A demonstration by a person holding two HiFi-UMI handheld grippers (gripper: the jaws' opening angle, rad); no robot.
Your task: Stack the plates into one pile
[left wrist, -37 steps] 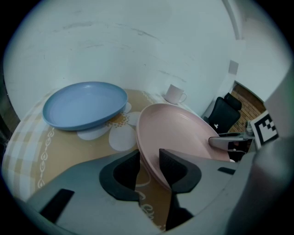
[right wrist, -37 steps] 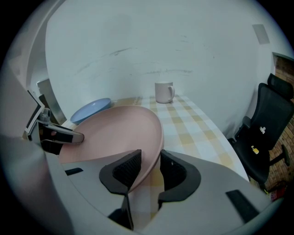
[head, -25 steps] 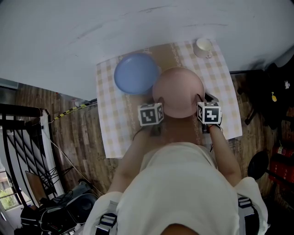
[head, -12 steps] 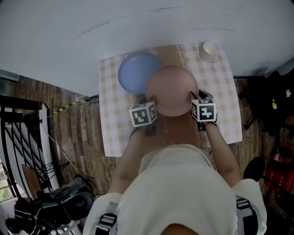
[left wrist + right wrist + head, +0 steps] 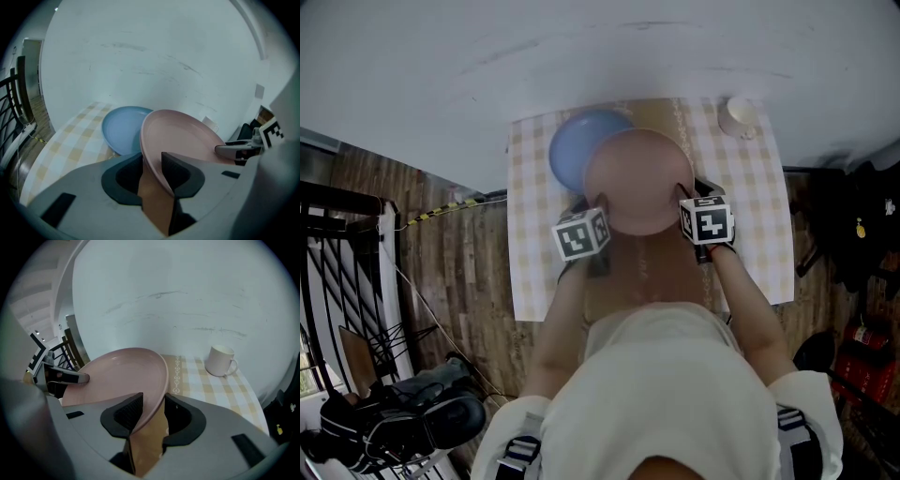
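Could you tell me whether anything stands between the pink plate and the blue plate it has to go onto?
Nothing visible does. The pink plate is raised and overlaps the blue plate's right edge in the head view. The blue plate's visible surface holds nothing, and the mug stands well off to the right.

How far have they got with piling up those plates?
Done: the pink plate is lifted off the checked cloth. In hand: the left hand-held gripper and right hand-held gripper each clamp its rim; the left's jaws have just closed a little, the right's just opened a little. It hangs partly over the blue plate. Left: lower it onto the blue plate and let go.
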